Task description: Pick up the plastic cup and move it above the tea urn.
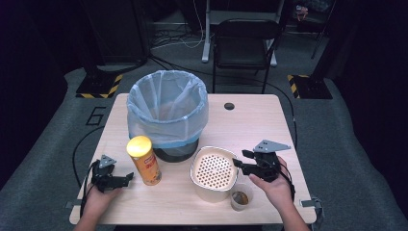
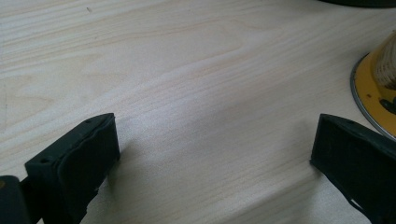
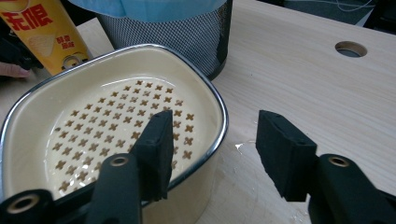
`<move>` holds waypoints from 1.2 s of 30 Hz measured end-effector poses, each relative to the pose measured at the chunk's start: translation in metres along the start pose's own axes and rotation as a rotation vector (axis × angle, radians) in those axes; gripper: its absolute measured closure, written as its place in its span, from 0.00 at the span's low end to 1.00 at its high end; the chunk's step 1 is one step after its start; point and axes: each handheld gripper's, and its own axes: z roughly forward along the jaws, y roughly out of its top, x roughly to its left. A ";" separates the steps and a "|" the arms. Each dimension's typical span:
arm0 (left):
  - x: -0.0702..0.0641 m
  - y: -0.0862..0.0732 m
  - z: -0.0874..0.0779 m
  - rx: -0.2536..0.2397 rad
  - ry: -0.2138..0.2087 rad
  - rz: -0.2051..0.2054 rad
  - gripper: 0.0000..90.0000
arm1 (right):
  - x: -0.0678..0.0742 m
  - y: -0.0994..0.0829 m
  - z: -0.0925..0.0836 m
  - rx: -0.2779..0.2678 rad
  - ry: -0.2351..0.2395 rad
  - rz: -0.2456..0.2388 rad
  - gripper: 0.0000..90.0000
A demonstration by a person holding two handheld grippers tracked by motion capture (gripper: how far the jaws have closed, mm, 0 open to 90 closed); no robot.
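A cream strainer bowl [image 1: 213,171] [image 3: 93,121] with cross-shaped holes and a metal rim stands on the wooden table [image 1: 260,130]. My right gripper [image 1: 240,160] [image 3: 217,140] is at its right edge, open. One jaw hangs over the bowl's inside and the other outside, with the rim between them and untouched. A yellow chip can [image 1: 144,161] [image 3: 42,32] [image 2: 378,79] stands upright left of the bowl. My left gripper [image 1: 127,178] [image 2: 215,149] is open just left of the can, low over bare wood, with nothing between its jaws.
A mesh waste bin [image 1: 168,110] [image 3: 187,32] with a pale blue liner stands behind the can and bowl. A small clear cup [image 1: 240,197] of brown liquid sits at the front edge, under my right hand. A cable hole [image 1: 229,106] [image 3: 350,48] lies at the back.
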 end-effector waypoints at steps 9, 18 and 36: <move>0.000 0.000 0.000 -0.001 0.001 -0.004 0.01 | 0.009 -0.017 -0.030 -0.025 0.004 -0.004 0.36; 0.000 0.000 0.000 -0.001 0.002 -0.005 0.01 | 0.021 -0.051 -0.033 0.002 0.041 -0.022 0.28; 0.000 0.000 0.000 0.000 0.003 -0.002 0.01 | 0.042 -0.075 -0.017 0.038 0.081 -0.066 0.16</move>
